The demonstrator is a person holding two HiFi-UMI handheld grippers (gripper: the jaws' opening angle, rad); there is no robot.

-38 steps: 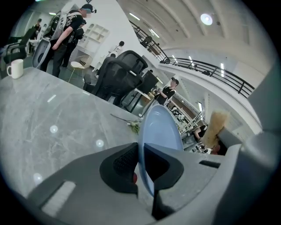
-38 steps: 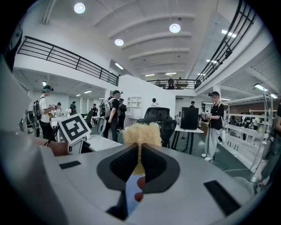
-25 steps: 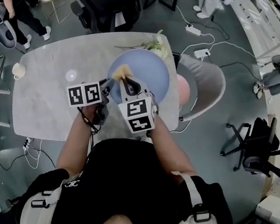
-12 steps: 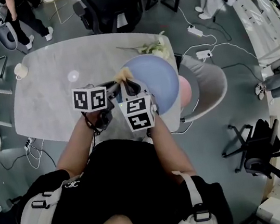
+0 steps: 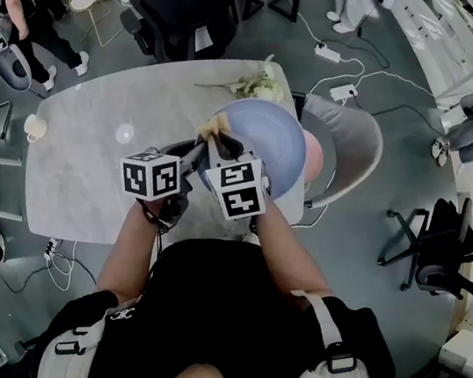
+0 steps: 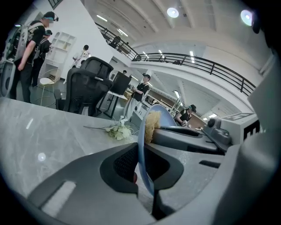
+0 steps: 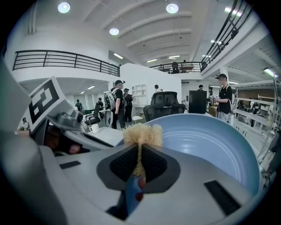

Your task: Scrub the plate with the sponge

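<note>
Over table [image 5: 83, 172] | left hand-held gripper [image 6: 140, 167] clamps plate [image 5: 266, 139] | right hand-held gripper [image 7: 139, 165]: sponge [image 7: 142, 134]

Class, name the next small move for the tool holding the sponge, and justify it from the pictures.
Probably rub the sponge across the plate: the right tool pinches it near the rim, and the left tool clamps the plate's edge.

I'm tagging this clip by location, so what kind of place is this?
Likely an open-plan office or lab hall, not a kitchen: a black office chair, a railed mezzanine overhead, and a power strip lying on the grey floor.
</note>
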